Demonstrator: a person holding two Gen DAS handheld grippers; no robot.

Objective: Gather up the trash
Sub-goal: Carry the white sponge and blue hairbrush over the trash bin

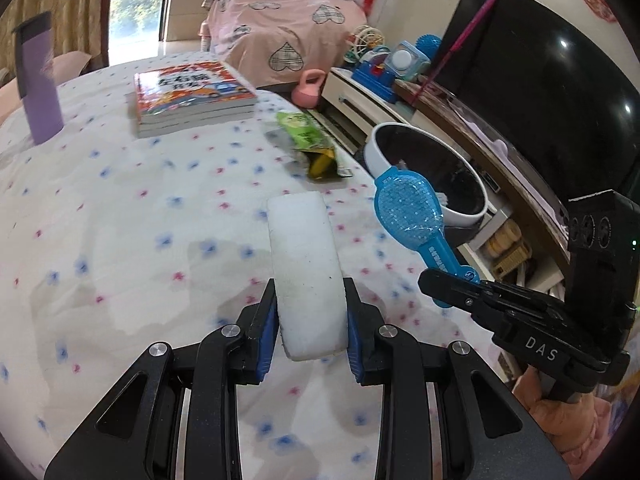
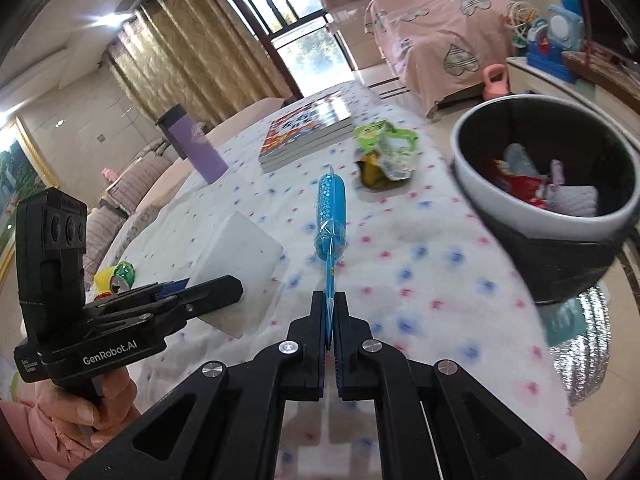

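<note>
Left gripper (image 1: pixel 311 320) clamped on a white foam block (image 1: pixel 303 264) above the flowered bedspread (image 1: pixel 120 208). Right gripper (image 2: pixel 330 312) pinching a blue brush (image 2: pixel 330 216) by its handle. Further right, green wrapper (image 2: pixel 386 152) (crumpled), then bin (image 2: pixel 532 204) holding scraps.

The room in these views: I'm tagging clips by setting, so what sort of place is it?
Probably a home living room: a big television on a low cabinet, a cloth-covered sofa, curtains at a tall window, toys.

White foam block (image 1: pixel 306 276), crumpled green wrapper (image 1: pixel 308 136)
</note>
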